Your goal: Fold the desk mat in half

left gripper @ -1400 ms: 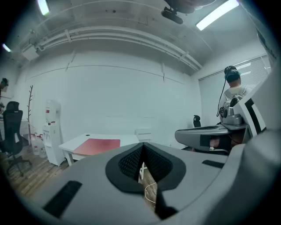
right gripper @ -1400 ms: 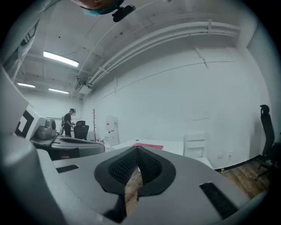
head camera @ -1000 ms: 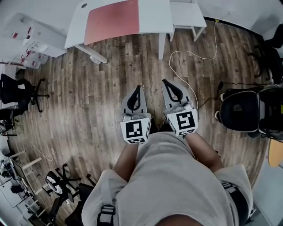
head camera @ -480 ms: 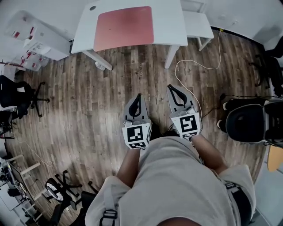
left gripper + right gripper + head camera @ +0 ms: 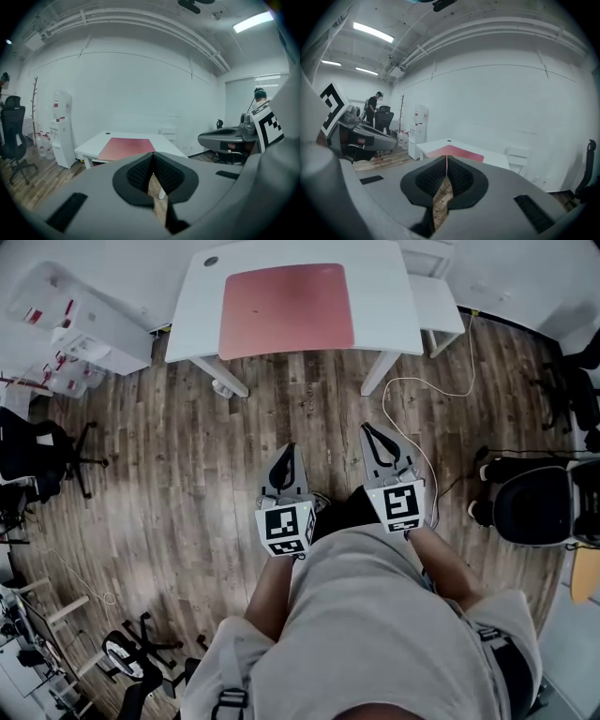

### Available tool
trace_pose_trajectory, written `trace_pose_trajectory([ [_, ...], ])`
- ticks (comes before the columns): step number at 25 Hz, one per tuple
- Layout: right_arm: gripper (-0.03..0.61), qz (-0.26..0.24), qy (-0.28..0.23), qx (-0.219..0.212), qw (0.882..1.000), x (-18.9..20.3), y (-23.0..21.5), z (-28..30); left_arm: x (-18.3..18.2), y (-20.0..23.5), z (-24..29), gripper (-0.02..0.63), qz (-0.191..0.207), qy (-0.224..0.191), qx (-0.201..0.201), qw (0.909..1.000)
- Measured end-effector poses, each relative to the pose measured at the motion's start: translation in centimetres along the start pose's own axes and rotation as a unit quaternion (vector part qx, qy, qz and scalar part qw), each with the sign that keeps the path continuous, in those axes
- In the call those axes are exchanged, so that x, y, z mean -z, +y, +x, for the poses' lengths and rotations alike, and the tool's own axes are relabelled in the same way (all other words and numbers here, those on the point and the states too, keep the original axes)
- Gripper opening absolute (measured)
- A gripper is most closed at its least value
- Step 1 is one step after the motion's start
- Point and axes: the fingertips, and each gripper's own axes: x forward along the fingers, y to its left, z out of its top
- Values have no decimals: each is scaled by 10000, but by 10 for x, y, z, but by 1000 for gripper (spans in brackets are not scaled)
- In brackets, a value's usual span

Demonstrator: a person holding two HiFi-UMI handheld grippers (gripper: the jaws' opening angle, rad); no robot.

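Head view shows my left gripper (image 5: 288, 451) and my right gripper (image 5: 369, 430) side by side above the wood floor (image 5: 178, 446), well apart from the white desk (image 5: 380, 277) and pointing toward it. Both pairs of jaws are pressed together, nothing between them. The red desk mat (image 5: 286, 310) lies flat across the desk's middle, untouched

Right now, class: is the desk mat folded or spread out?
Spread out: the desk mat lies as one flat red rectangle on the white desk, no edge turned over.
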Motion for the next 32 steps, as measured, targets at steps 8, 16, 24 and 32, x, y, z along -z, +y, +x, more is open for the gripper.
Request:
trace_pose_trajectory([
  [8, 41, -161, 259, 4, 9995, 3, 2, 46, 8, 34, 32, 11, -157, 241, 65, 9996],
  [16, 41, -37, 655, 22, 9978, 17, -21, 114, 8, 67, 89, 11, -37, 633, 273, 9976],
  [24, 41, -373, 895, -61, 9953, 32, -49, 170, 7, 86, 141, 11, 73, 1119, 348, 9931],
  [32, 41, -919, 1309, 43, 9871, 70, -84, 208, 18, 104, 193, 11, 230, 1449, 219, 9889],
])
